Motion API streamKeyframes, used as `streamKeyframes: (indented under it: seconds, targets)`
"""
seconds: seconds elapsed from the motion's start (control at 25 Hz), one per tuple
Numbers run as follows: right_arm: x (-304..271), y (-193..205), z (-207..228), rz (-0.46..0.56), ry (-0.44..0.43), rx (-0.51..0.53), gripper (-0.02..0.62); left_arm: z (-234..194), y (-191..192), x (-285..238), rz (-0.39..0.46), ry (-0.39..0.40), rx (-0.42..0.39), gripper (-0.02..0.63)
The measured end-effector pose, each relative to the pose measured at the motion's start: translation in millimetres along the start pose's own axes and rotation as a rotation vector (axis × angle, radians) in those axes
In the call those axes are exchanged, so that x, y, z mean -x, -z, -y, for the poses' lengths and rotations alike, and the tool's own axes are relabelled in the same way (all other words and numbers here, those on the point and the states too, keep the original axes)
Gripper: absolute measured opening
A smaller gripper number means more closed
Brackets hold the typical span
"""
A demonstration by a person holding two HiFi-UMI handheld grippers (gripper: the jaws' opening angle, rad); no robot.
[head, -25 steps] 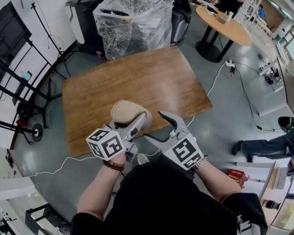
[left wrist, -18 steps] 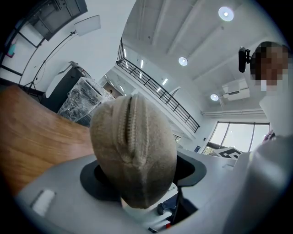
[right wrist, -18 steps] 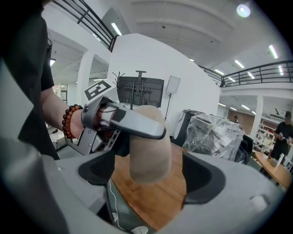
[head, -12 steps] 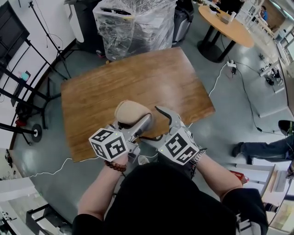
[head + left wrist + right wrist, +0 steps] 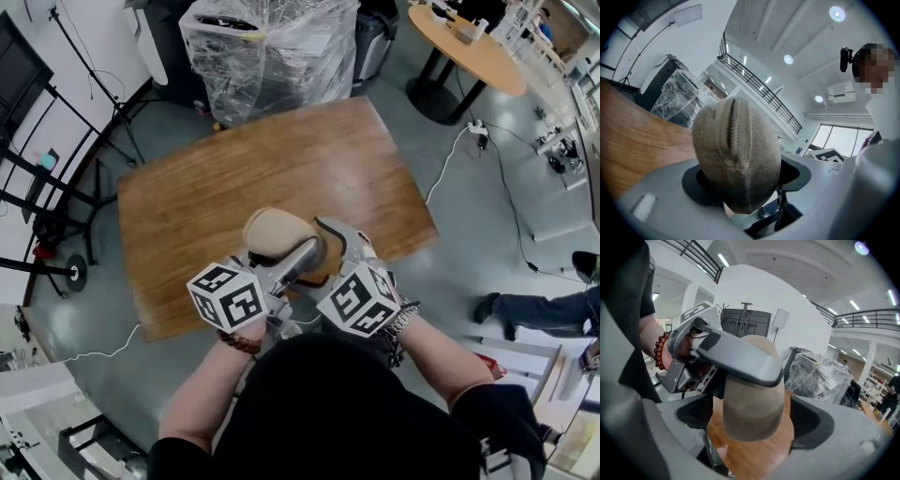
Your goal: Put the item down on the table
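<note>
Tan zip bag (image 5: pixel 275 232) held over the near edge of the table (image 5: pixel 234 159)
The left gripper (image 5: pixel 286 258) has its fingers pinching the bag. The right gripper (image 5: pixel 328 251) has just been spreading its fingers wide. The bag sits between them, but they do not press on it.

Bright ceiling lights (image 5: pixel 837 13), fisheye-warped edges, blurred near foreground
</note>
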State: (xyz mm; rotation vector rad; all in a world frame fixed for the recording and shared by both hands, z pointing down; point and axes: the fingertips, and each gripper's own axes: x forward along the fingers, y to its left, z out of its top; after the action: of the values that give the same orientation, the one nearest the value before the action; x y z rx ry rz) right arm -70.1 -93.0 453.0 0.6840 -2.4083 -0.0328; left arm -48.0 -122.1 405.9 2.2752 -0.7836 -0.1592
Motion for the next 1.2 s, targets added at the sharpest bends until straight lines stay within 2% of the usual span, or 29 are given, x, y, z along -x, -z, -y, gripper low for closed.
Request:
streamKeyframes:
  seconds: [0.12,0.2,0.36,0.6,0.76,0.84,0.92,1.2]
  targets:
    - [0,6,16,-0.003,-0.003,-0.007,0.486,-2,0,-17,-0.01,-0.002,0.015,0.331]
    - [1,12,28,-0.007,-0.003,-0.017,0.42,-4,0,-28,-0.012,-0.004,0.024,0.331]
    - [4,22,52,-0.007,-0.007,-0.043,0.373,-7,-4,-51,-0.003,-0.008,0.042,0.331]
    - [5,32,82,0.009,-0.025,-0.073,0.356,-14,-10,-83,-0.021,-0.032,0.043,0.336]
    - [4,35,98,0.044,-0.051,-0.129,0.351,-16,-14,-98,-0.026,-0.042,0.016,0.341]
    - [4,36,107,0.067,-0.057,-0.146,0.35,-19,-16,-105,-0.021,-0.048,0.014,0.36]
    - [4,39,117,0.076,-0.054,-0.156,0.35,-24,-17,-109,-0.016,-0.064,0.012,0.381]
    - [-2,56,158,0.067,-0.023,-0.221,0.35,-45,-22,-116,0.009,-0.124,0.007,0.391]
